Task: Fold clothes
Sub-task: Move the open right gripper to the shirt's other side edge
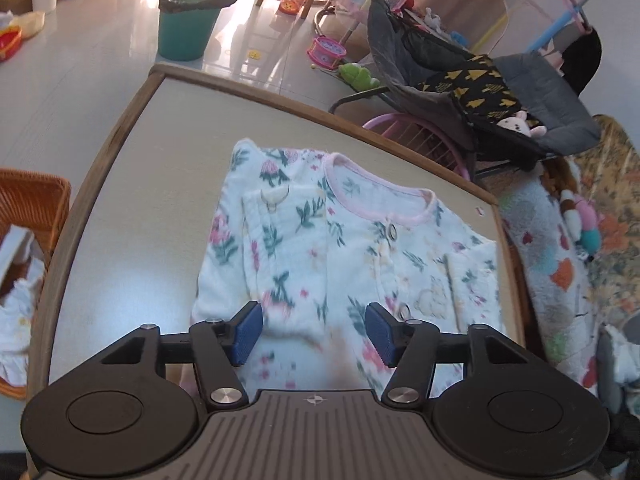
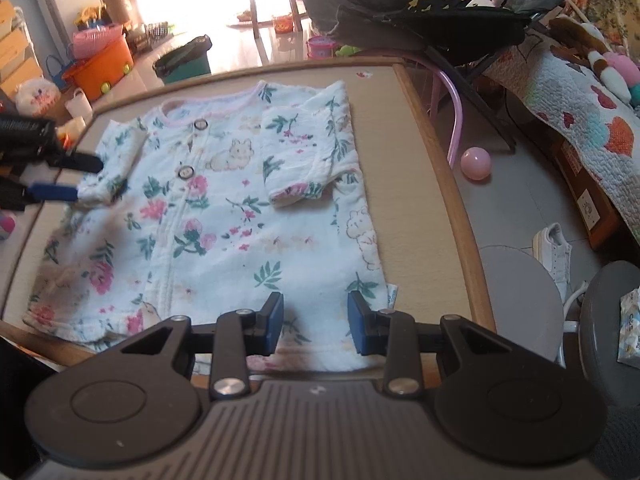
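Note:
A white floral baby shirt (image 1: 340,248) (image 2: 224,216) with a pink collar and buttons lies flat, front up, on the beige table (image 1: 132,200) (image 2: 412,184). One sleeve (image 2: 304,160) is folded over onto the shirt's front. The other sleeve (image 1: 272,248) (image 2: 116,160) also lies folded inward, its cuff between the blue pads of my left gripper (image 1: 314,334) (image 2: 88,179). Those pads stand apart and do not press the cloth. My right gripper (image 2: 316,322) hovers over the shirt's bottom hem, its jaws apart with nothing pinched.
A wicker basket (image 1: 36,208) with cloth stands left of the table. A teal bin (image 1: 186,20) and a grey baby bouncer (image 1: 500,92) stand beyond the far edge. A pink ball (image 2: 476,163), a grey stool (image 2: 516,300) and a quilt (image 2: 592,120) are on the right.

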Demonstrator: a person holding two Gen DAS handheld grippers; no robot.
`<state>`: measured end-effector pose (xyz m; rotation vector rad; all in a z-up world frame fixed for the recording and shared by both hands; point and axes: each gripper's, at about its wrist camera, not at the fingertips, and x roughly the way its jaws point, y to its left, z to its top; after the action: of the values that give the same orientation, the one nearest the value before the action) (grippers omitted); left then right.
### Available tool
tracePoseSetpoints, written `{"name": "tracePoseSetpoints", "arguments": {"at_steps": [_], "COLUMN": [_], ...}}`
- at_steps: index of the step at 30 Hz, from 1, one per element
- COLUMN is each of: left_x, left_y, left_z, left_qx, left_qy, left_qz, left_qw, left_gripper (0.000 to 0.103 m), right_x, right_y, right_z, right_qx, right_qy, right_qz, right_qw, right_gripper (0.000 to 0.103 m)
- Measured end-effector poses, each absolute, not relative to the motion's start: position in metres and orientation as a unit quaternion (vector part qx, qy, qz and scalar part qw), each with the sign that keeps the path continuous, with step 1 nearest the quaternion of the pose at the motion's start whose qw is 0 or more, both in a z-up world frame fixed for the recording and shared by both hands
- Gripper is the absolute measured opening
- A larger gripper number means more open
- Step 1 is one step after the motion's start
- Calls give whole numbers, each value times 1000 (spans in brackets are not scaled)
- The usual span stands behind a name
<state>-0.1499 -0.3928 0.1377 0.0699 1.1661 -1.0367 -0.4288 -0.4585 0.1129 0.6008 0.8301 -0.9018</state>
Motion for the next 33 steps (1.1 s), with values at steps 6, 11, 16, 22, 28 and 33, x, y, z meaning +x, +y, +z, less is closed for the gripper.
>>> {"name": "tracePoseSetpoints", "arguments": {"at_steps": [6,11,16,22,28,33], "left_x": [-162,-163,-169,-176,-175,-173], "left_y": [-338,-296,-266,-246,-249,-252], "left_z": [125,111,105,107,104,101], "left_qx": [14,-12,-11,12,15,12], "left_qy": [552,565,547,510,507,510], "left_qz": [-457,-443,-459,-498,-494,-493], "left_qw": [698,695,700,701,706,705], "left_gripper": [65,65,65,65,66,68], "right_x": [-437,-447,-448,-450,-453,-449], "right_y": [-445,-438,-431,-420,-430,-437], "right_z": [127,133,134,140,144,149], "right_qx": [254,259,256,229,247,213], "right_qy": [380,378,390,379,380,414], "right_qz": [-405,-394,-375,-356,-360,-357], "right_qw": [792,797,801,822,816,810], "right_gripper": [34,34,35,44,44,43]}}
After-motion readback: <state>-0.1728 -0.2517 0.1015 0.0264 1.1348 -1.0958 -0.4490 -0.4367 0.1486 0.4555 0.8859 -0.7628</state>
